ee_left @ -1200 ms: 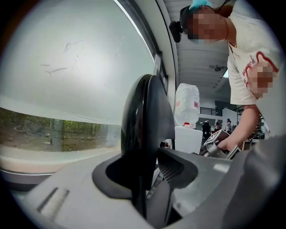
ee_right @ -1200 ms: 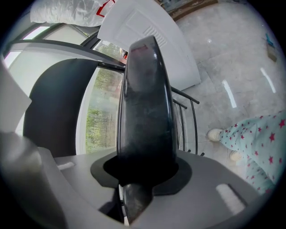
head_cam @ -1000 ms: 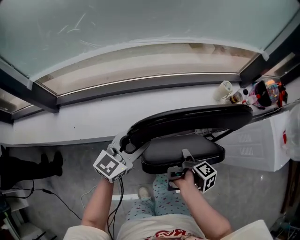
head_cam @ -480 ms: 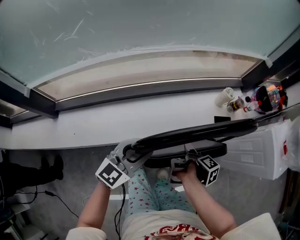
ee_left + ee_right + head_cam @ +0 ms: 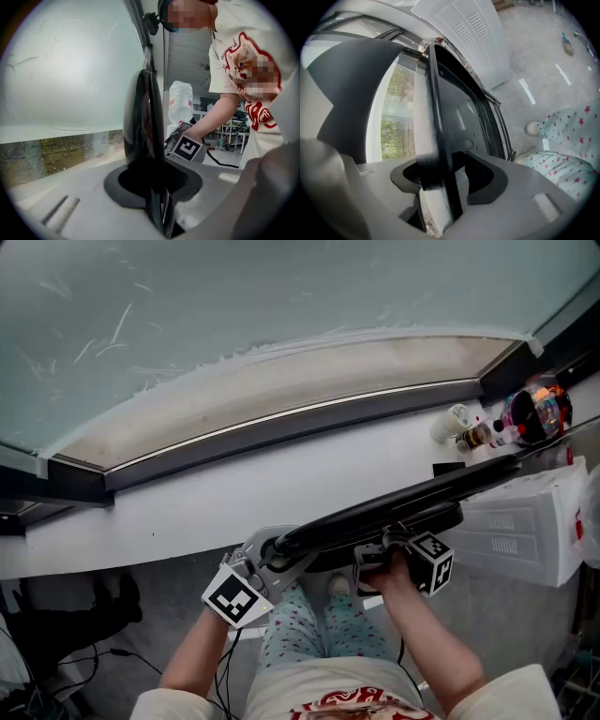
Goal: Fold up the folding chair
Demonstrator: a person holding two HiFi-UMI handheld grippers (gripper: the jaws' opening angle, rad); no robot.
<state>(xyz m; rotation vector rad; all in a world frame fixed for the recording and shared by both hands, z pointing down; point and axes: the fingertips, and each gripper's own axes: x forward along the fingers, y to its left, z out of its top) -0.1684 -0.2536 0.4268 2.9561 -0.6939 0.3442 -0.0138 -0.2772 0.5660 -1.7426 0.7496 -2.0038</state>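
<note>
The black folding chair stands before the white window ledge, seen edge-on, its seat swung up close under the backrest. My left gripper is shut on the backrest's left end; in the left gripper view the black backrest edge runs straight up from between the jaws. My right gripper is shut on the seat's front edge, and in the right gripper view the thin seat edge stands clamped between the jaws. The right gripper's marker cube shows just behind the backrest.
A white ledge runs under the large window. A white louvred box stands at the right, with bottles and a cup above it. The person's legs in star-print trousers are right below the chair. Cables lie on the floor at left.
The seat has swung up from flat to close against the backrest. My right gripper rose with it, and the left gripper lifted slightly while still holding the backrest.
</note>
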